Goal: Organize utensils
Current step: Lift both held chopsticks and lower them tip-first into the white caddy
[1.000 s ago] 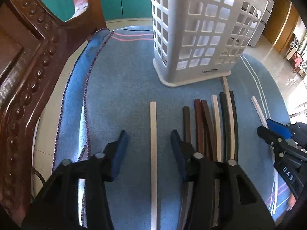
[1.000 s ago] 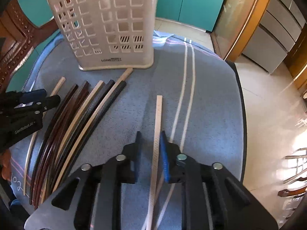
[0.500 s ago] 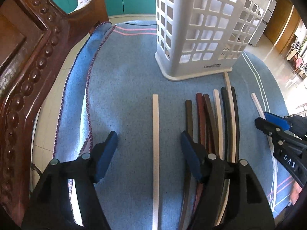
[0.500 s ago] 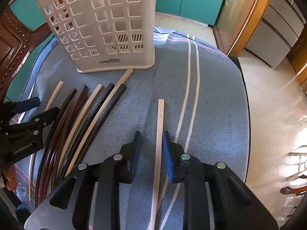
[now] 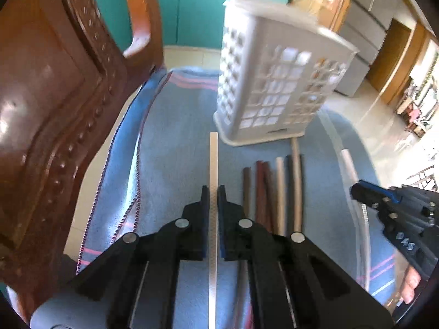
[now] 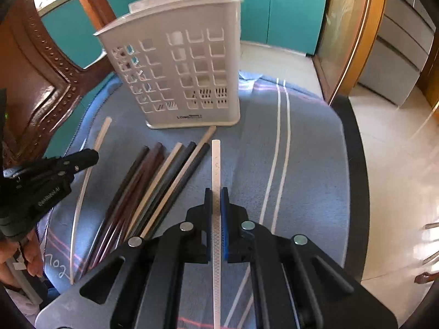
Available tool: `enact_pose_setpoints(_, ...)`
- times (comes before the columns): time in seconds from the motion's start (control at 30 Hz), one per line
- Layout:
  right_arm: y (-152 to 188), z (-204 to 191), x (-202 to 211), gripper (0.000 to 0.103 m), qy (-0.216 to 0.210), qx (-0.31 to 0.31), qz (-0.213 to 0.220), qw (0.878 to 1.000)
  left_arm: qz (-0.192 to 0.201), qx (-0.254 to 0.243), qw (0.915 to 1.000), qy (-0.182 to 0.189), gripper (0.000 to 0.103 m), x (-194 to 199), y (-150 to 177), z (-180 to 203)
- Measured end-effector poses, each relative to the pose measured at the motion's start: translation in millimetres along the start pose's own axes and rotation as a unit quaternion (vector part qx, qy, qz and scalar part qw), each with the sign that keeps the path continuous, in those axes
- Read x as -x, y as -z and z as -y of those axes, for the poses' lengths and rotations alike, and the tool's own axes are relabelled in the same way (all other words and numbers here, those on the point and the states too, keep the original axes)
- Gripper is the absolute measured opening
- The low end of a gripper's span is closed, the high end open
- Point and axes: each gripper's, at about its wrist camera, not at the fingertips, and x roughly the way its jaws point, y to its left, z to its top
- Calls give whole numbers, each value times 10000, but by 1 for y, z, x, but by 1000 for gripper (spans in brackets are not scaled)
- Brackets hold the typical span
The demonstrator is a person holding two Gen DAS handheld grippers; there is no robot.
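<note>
Item: white chopstick (image 5: 213,161), pale and square-sided — clamped between the pads of the left gripper (image 5: 213,192); its jaws are closing onto the stick, which runs forward toward the holder.

Item: second white chopstick (image 6: 216,170), cross-hatched on its face — pinched narrow in the right gripper (image 6: 216,192), tip pointing toward the holder's base.

Item: white slotted utensil holder (image 6: 181,76), upright on the blue towel (image 6: 307,164), empty as far as its openings show.

Item: loose row of chopsticks (image 6: 153,186), dark brown, black and cream, lying side by side on the towel between the two grippers, their far ends near the holder's foot.

Item: carved wooden chair back (image 5: 55,109), close on the left.

Risks, as a judgement: each stick is held well back from its tip, so a long free end can swing and catch the holder's rim or wall and tip the light holder. A thin stick in narrow pads may also twist or slide out if tilted steeply. Both hands converging on one opening could knock sticks together.

View notes: the left wrist view alone shows the right gripper (image 5: 384,205) from the side, with part of a hand below it. The right wrist view alone shows the holder's broad face, its printed label, and the full fan of loose sticks.
</note>
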Motion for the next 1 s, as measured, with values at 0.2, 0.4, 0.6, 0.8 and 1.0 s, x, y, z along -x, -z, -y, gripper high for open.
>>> enact_pose_setpoints(0.2,13,2,-13,6,148,-122,-249,9995,-104,-25,9999,6,7,2,7,1)
enact_pose_setpoints(0.4,12,5,18,6,-165,-300,231,9991,420,29,9989,204,7,38,2,-2)
enact_pose_setpoints(0.6,4,14,93,6,-589,-404,1068,9917,1144,27,9911,677,7,113,-22,-3)
enact_pose_setpoints(0.8,-18,24,147,7,-994,-582,1784,9772,2026,82,9753,880,7,187,-49,-9)
enact_pose_setpoints(1.0,-70,29,200,6,-1054,-626,2810,9518,3032,306,9485,870,7,227,-108,5)
